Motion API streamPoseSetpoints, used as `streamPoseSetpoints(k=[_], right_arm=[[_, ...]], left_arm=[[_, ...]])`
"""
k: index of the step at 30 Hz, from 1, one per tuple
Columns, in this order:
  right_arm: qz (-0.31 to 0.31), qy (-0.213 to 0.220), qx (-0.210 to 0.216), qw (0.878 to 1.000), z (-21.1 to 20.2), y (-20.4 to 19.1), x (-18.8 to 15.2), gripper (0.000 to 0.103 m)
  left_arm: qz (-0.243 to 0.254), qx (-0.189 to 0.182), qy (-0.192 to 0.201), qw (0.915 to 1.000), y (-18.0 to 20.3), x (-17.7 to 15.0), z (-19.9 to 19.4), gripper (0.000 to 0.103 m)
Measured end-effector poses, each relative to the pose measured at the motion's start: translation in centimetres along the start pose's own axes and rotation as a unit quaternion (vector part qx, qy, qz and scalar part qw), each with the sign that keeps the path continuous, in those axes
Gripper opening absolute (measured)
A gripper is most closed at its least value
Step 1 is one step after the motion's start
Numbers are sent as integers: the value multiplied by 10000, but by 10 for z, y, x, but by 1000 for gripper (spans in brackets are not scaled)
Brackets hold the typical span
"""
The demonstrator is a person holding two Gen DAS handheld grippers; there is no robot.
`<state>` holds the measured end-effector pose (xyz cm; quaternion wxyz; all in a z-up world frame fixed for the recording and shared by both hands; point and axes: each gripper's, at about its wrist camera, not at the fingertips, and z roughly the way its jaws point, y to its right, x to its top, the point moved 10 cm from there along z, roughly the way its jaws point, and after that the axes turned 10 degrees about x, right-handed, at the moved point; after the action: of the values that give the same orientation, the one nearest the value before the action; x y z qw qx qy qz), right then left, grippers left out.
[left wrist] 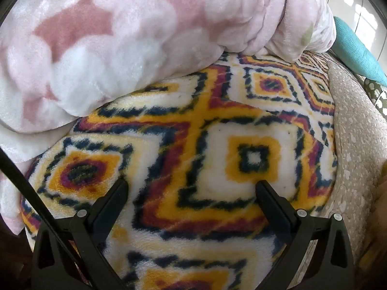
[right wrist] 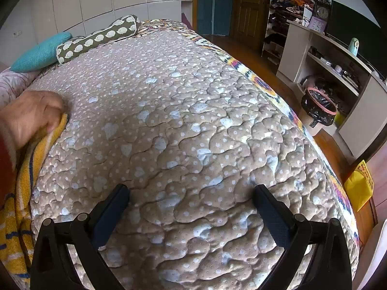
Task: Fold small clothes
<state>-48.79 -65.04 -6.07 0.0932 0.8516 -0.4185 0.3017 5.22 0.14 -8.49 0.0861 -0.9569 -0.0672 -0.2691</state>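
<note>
- hanging over the bed, the left gripper (left wrist: 191, 183) points steeply down with its jaws spread wide and nothing between them; below it lies a fleece blanket (left wrist: 198, 130) patterned in yellow, maroon and navy diamonds.
- the right gripper (right wrist: 191, 189) is likewise tilted down, jaws fully apart and empty, above a beige quilted cover (right wrist: 183, 111) dotted with pale hearts and spots.
- at the left edge of the right wrist view, a bare hand (right wrist: 31, 116) pinches a yellow knit garment (right wrist: 21, 193) with navy and white stripes; it lies bunched along the quilt's left side, well clear of both grippers.
- beyond the left gripper, a thick pink-and-white plush blanket (left wrist: 121, 48) is heaped on the patterned fleece, covering its far part.
- to the right in the left wrist view, the beige quilt's edge runs beside the fleece.
- farther up the bed sit a teal cushion (right wrist: 40, 53) and, just beside it, a long olive bolster (right wrist: 96, 38) printed with white shapes.
- on the floor to the right of the bed stands a pink-rimmed bin (right wrist: 318, 111) lined with a black bag, near a white shelf unit (right wrist: 338, 67).
- at the far end, a wooden door (right wrist: 250, 7) and a rack of piled things (right wrist: 287, 7).
</note>
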Motion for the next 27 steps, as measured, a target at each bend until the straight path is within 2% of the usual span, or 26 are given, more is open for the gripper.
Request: streamPoseSetpoints(k=[27], right_arm=[[0, 0, -1, 10000, 0, 0, 0, 103]], left_arm=[[-6, -9, 0, 10000, 0, 1, -1, 103]])
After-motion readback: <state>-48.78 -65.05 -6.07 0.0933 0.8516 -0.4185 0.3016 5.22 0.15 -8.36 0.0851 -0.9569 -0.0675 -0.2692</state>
